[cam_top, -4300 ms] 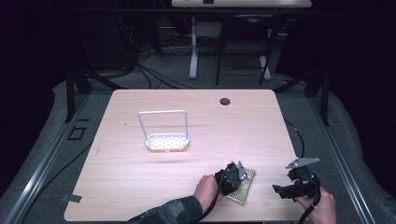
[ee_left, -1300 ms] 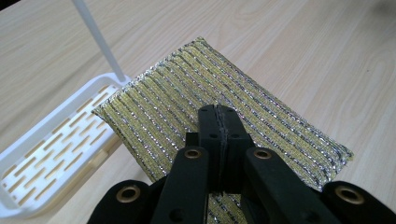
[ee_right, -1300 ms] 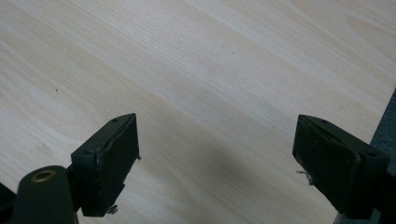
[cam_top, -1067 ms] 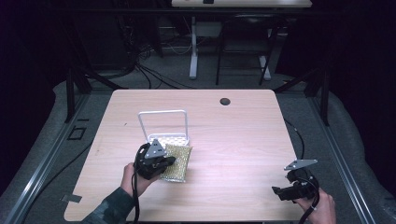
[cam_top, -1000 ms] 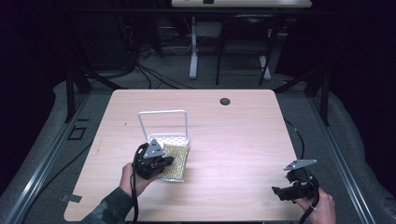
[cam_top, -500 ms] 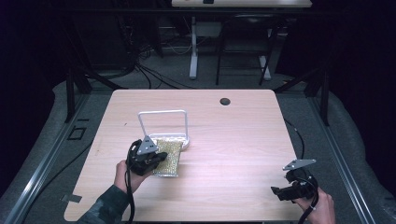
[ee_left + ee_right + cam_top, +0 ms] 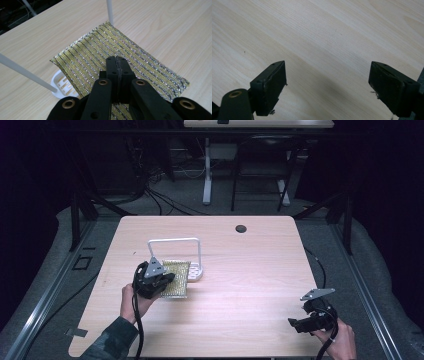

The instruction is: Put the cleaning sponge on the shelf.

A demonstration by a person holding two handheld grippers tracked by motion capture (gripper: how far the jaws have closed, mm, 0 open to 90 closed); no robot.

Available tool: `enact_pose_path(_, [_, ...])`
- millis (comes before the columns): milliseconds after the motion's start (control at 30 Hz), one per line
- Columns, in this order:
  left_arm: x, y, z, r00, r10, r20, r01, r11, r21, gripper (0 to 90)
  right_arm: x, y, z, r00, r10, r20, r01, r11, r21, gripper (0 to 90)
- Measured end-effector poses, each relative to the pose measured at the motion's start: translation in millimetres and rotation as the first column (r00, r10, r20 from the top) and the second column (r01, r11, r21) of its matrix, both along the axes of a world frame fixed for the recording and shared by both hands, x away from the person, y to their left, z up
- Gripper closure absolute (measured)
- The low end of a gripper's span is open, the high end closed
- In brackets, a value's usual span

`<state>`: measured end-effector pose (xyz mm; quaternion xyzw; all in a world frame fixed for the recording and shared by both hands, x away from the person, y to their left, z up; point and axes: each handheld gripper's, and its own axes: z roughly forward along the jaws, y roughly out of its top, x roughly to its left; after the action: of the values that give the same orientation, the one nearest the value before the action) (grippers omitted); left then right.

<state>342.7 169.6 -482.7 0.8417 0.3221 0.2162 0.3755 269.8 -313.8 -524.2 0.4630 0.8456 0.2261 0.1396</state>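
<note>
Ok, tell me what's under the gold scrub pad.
Under the scrub pad sits the white slotted tray of the rack, one corner showing. The rest of the tray is covered.

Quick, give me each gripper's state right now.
Left gripper: closed, pinching the gold striped scouring pad over the white rack.
Right gripper: open, holding nothing, above the bare table.

Gold-and-silver striped glittery scouring pad, white wire-framed holder, pale wood-grain table, black fingers.
</note>
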Motion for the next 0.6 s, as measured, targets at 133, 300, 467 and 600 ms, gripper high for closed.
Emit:
enact_pose_path(133, [5.6,-1.5,-0.8,1.0,-0.002,0.005,0.002,1.0,-0.002,90.0,0.3,0.1,-0.3,1.0,0.004,-0.004,-0.004,1.0,-0.004,14.2])
enact_pose_path(300, [14.2,-3.6,-2.3,0.9999,-0.001,0.012,0.001,1.0,0.002,90.0,0.6,0.9,0.4,0.9999,0.013,0.0,-0.013,0.9999,0.003,14.2])
enact_pose_path(467, [23.0,-4.0,-5.2,0.9998,0.007,0.016,-0.007,1.0,-0.003,90.0,0.9,0.9,0.2,0.9999,0.014,-0.006,-0.014,0.9999,0.006,14.2])
enact_pose_path(600, [29.2,-5.2,-6.6,0.9997,0.011,0.023,-0.011,0.9999,0.0,90.0,2.3,0.3,1.1,0.9999,0.011,-0.002,-0.011,0.9999,-0.001,14.3])
